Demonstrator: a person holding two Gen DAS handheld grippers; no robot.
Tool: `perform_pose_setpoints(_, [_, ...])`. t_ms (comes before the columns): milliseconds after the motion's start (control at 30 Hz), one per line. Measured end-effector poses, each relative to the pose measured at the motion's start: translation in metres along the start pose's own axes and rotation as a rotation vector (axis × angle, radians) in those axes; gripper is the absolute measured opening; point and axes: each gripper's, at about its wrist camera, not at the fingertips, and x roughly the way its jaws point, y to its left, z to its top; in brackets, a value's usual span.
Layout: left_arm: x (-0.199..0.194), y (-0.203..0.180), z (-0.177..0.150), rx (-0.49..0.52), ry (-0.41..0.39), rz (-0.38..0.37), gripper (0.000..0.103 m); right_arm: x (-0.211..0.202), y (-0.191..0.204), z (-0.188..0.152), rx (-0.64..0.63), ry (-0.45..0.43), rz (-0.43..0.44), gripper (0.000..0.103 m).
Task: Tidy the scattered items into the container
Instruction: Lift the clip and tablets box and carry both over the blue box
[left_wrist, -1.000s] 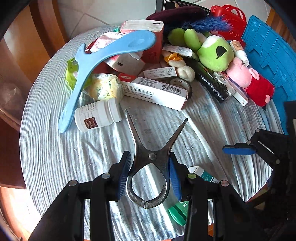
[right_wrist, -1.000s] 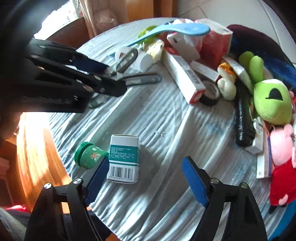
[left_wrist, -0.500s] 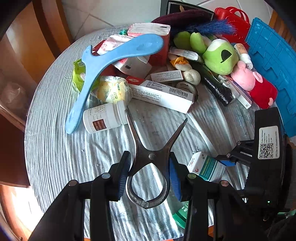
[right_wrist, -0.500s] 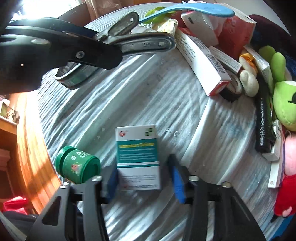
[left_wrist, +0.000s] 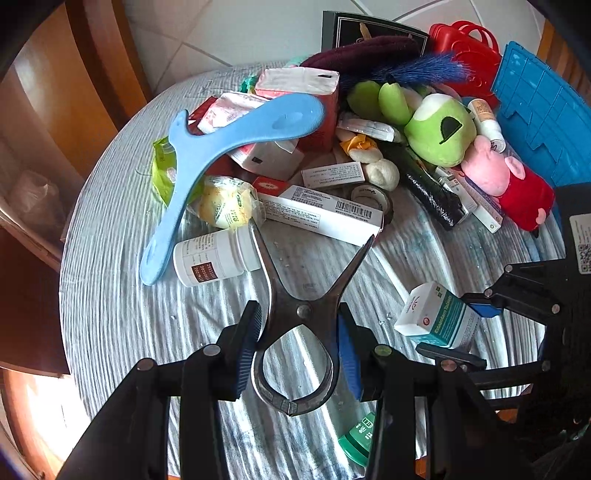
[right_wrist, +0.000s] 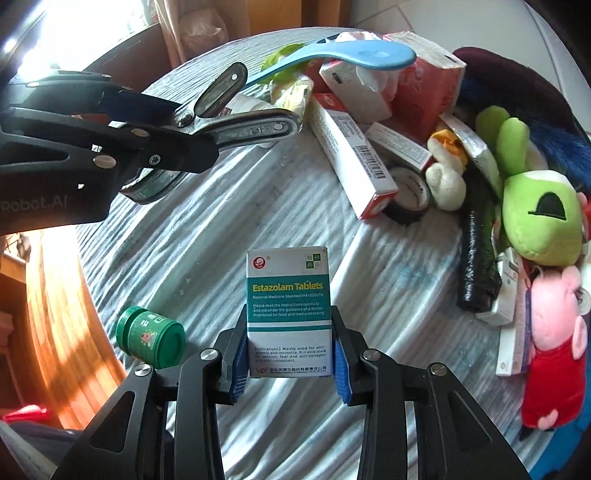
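My left gripper (left_wrist: 297, 343) is shut on a metal clamp tool (left_wrist: 295, 325) and holds it above the table; it also shows in the right wrist view (right_wrist: 236, 125). My right gripper (right_wrist: 290, 347) is shut on a white and teal tablet box (right_wrist: 288, 299), lifted off the cloth; the box also shows in the left wrist view (left_wrist: 437, 315). A blue container (left_wrist: 543, 114) stands at the far right edge. A green jar (right_wrist: 151, 338) lies on the cloth left of my right gripper.
A pile lies across the far half of the round table (left_wrist: 110, 295): blue shoehorn (left_wrist: 221, 147), white pill bottle (left_wrist: 214, 258), long white box (left_wrist: 321, 214), tape roll (left_wrist: 371, 195), green plush (left_wrist: 439, 133), pink pig plush (left_wrist: 509, 184), black roll (left_wrist: 428, 192), red basket (left_wrist: 465, 48).
My right gripper closed on the tablet box and lifted it off the cloth. My left gripper rose a little with the clamp tool still in it.
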Motion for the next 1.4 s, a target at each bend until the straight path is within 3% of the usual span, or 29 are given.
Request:
perform_pose_setpoints(167, [-0.013,-0.015,0.01,0.008,-0.03,0.016,0.04,-0.027,-0.019,-0.002,0.036,-0.03,-0.043,0.036])
perform_pose_setpoints(533, [-0.05,-0.072,0.053,0.079,-0.112,-0.027,0.04,-0.111,-0.093,-0.009,0.188,-0.121,-0.143,0.036])
perform_pose_setpoints(833, [-0.083,-0.128,0.092,0.103,-0.159,-0.066,0.04,-0.182,-0.143,-0.035,0.31,-0.212,-0.175,0.036])
perform_pose_setpoints(1400, [-0.16,-0.236,0.143,0.153,-0.248,-0.042,0.04,-0.323,-0.22,-0.1,0.408,-0.384,-0.242,0.036])
